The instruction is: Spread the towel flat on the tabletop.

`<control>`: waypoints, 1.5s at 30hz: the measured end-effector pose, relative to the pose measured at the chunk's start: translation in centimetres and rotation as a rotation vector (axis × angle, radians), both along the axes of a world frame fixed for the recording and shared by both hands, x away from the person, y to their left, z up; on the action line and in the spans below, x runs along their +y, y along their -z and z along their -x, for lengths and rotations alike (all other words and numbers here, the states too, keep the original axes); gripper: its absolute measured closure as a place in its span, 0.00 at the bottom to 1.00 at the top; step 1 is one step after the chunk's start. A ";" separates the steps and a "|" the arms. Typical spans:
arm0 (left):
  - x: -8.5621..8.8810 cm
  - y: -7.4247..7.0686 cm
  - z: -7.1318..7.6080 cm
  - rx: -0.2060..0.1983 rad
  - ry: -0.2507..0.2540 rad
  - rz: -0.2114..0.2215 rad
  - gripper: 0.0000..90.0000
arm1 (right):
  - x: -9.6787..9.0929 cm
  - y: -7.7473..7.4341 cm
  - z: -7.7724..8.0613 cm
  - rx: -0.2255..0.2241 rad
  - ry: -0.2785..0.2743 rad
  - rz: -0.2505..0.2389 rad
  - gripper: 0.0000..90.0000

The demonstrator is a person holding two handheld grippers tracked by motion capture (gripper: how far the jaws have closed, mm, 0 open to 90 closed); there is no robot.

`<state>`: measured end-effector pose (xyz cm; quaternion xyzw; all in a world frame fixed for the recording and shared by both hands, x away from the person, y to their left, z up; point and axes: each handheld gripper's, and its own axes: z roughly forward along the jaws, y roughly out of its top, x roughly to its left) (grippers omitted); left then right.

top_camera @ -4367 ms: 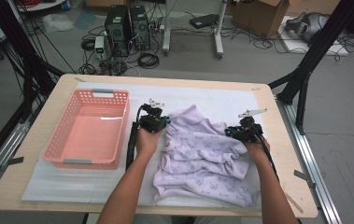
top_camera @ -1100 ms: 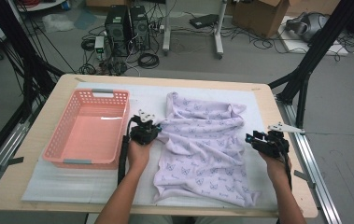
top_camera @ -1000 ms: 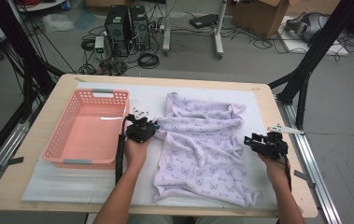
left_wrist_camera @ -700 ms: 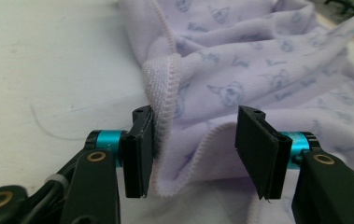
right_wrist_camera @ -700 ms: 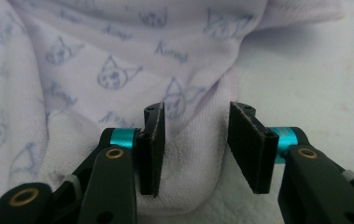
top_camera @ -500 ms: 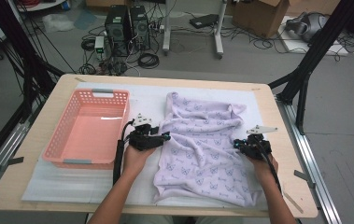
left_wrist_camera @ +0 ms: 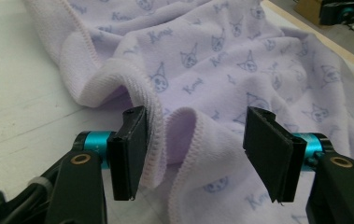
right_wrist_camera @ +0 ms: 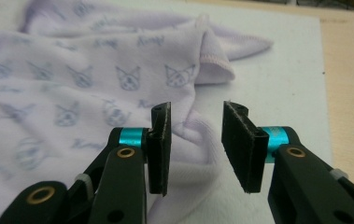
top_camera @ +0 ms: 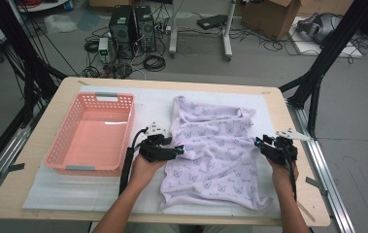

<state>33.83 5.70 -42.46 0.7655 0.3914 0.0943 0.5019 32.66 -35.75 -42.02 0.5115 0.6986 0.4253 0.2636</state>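
Lilac cat-print fleece blanket (top_camera: 215, 155) lies unfolded; your left gripper (left_wrist_camera: 191, 154) and right gripper (right_wrist_camera: 194, 140) gape at its edges, pink plastic basket (top_camera: 65, 160) empty.

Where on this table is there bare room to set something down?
Bare white mat lies in front of the pink basket, and a strip behind the lilac blanket. The middle is crowded: blanket, left gripper and right gripper.
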 end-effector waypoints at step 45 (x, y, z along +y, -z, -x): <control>0.7 2.1 -4.3 -0.005 -0.380 0.008 0.74 | -0.6 2.5 -3.4 0.068 0.090 0.098 0.99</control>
